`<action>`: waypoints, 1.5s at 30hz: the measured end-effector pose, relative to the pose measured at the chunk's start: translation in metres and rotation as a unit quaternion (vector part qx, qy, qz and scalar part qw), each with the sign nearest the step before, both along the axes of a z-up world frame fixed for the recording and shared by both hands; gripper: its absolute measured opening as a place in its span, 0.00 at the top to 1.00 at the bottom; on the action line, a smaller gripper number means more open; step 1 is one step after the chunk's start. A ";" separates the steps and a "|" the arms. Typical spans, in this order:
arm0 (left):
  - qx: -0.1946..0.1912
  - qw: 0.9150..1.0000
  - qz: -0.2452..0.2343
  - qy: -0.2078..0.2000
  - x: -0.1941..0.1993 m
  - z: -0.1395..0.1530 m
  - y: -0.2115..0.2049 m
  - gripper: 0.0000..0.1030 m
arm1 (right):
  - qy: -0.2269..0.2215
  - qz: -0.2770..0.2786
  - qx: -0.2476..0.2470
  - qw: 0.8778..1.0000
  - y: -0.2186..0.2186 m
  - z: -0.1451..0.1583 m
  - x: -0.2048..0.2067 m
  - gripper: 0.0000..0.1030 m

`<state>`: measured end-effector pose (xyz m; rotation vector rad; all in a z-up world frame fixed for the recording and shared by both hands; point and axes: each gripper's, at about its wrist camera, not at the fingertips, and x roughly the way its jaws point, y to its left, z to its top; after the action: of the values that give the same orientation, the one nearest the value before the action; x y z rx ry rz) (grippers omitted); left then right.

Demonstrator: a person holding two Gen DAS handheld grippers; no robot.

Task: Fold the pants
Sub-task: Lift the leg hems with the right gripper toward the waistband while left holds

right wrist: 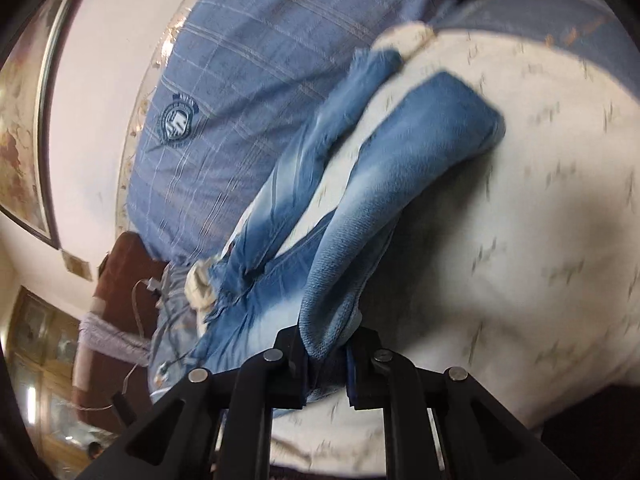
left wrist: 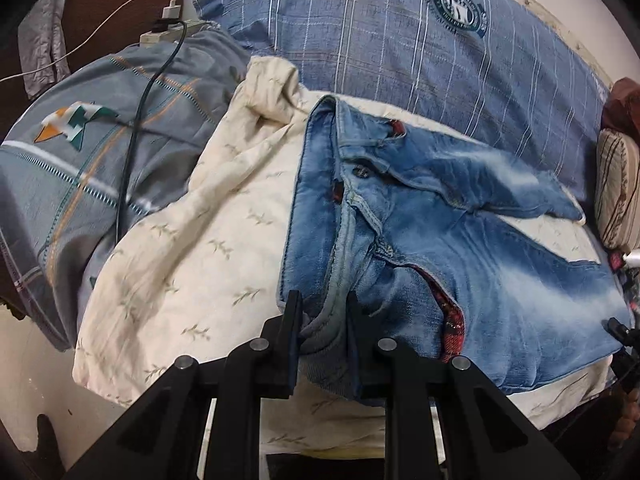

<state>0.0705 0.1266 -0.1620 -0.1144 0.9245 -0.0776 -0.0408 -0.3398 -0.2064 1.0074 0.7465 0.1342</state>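
Even, soft indoor light fills both views, with no hard glare. The left wrist view is mostly sharp around the jeans (left wrist: pixel 440 240), softening toward the rim. The right wrist view is smeared by motion blur, so the print on the cream sheet (right wrist: pixel 520 220) beside the jeans streaks. Both bend strongly at their dark edges; a shadow, perhaps the gripper's, lies below.

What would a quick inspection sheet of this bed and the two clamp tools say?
Surface: cream leaf-print quilt on a bed.
Job's things: faded blue denim jeans, waistband open, legs apart.
Clutter: blue checked pillow; grey patterned duvet; striped cushion.
Grippers: left gripper clamps the waistband; right gripper clamps a leg end.
Cables: black cable, white charger lead.
Surroundings: pale wall, framed picture.
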 end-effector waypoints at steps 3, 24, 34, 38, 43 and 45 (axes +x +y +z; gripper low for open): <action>0.002 1.000 0.003 0.013 0.003 -0.005 -0.001 0.79 | 0.018 -0.001 0.036 0.999 -0.004 -0.014 -0.001 0.83; 0.031 0.999 0.005 0.030 0.009 -0.011 -0.009 0.77 | -0.002 -0.170 0.135 0.976 -0.144 -0.025 0.012 0.28; 0.031 0.999 0.004 0.034 0.010 -0.011 -0.008 0.76 | -0.008 -0.084 0.071 0.994 -0.124 -0.011 0.048 0.80; 0.026 0.999 0.004 0.036 0.010 -0.012 -0.006 0.76 | -0.048 -0.071 0.037 0.996 -0.108 0.039 0.045 0.82; 0.021 0.999 0.004 0.036 0.010 -0.013 -0.005 0.75 | -0.045 -0.059 -0.065 0.995 -0.070 0.115 0.056 0.82; 0.021 0.999 0.005 0.037 0.010 -0.014 -0.005 0.74 | -0.043 -0.054 -0.088 0.994 -0.054 0.139 0.063 0.79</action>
<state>0.0808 0.1218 -0.1760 -0.0826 0.9998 -0.0451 0.0220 -0.3939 -0.0672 0.8660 0.6125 0.0173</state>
